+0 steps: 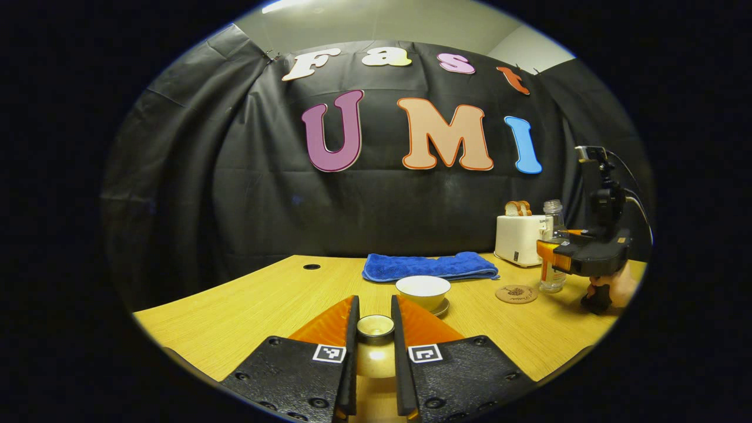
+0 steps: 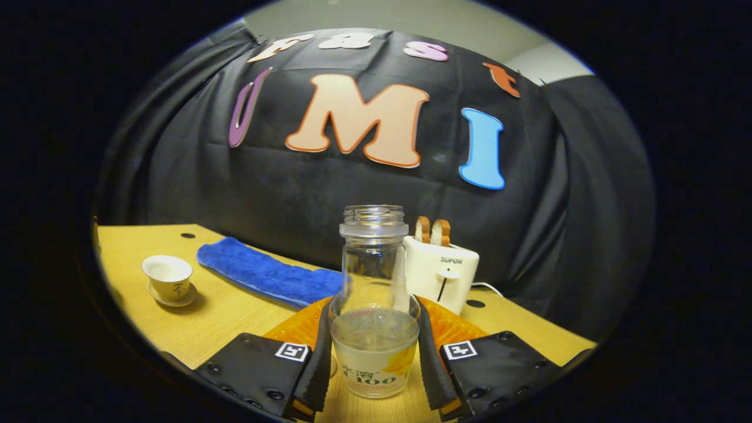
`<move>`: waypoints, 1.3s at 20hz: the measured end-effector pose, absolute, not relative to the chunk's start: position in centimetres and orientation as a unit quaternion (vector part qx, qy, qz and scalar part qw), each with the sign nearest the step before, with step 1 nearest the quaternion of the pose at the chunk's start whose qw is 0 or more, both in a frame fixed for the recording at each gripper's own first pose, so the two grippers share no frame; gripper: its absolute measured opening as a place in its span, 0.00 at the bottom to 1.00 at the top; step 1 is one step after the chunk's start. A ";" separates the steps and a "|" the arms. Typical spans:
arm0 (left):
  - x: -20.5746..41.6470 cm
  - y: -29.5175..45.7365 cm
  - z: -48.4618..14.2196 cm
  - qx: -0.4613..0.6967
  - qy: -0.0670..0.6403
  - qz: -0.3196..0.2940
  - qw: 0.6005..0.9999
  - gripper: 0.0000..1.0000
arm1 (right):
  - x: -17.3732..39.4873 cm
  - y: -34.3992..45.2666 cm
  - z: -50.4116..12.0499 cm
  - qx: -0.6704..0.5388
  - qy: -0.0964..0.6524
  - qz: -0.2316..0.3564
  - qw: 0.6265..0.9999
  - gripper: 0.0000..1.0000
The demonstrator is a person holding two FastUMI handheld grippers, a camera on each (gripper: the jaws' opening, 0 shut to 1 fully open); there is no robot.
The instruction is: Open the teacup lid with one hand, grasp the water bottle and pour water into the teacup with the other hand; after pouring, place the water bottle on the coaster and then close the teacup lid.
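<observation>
My left gripper (image 1: pixel 375 311) is shut on the teacup lid (image 1: pixel 376 328), whose small round knob sits between the fingers, held low over the near table. Just beyond it the white teacup (image 1: pixel 423 289) stands open on its saucer; it is also small at the left in the right gripper view (image 2: pixel 168 275). A round brown coaster (image 1: pixel 516 293) lies right of the cup. Right of the coaster, my right gripper (image 1: pixel 552 254) is shut on the clear, capless water bottle (image 1: pixel 553 235), which is upright with its base at table level. In the right gripper view the bottle (image 2: pixel 374 317) sits part-full between the fingers of the gripper (image 2: pixel 374 352).
A folded blue towel (image 1: pixel 429 266) lies behind the cup against the black wall. A white toaster (image 1: pixel 520 239) holding bread slices stands at the back right, just behind the bottle. A hand (image 1: pixel 614 288) holds the right gripper. The wooden table (image 1: pixel 247 305) has cable holes.
</observation>
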State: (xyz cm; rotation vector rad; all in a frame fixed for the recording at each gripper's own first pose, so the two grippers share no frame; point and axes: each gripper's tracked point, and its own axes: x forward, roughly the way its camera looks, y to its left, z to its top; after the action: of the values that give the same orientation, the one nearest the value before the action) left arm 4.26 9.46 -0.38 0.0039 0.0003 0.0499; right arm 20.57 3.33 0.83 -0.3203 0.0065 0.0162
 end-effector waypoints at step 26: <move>3.4 18.4 -0.7 0.001 0.004 0.079 0.997 0.24 | 20.3 21.1 -4.9 -0.785 -0.111 0.130 0.595 0.67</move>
State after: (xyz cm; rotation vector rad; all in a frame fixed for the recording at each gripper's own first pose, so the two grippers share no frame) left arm 3.41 18.40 -0.67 0.0016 0.0070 0.1576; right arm 20.26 21.07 -4.90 -1.8246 -0.2573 0.3024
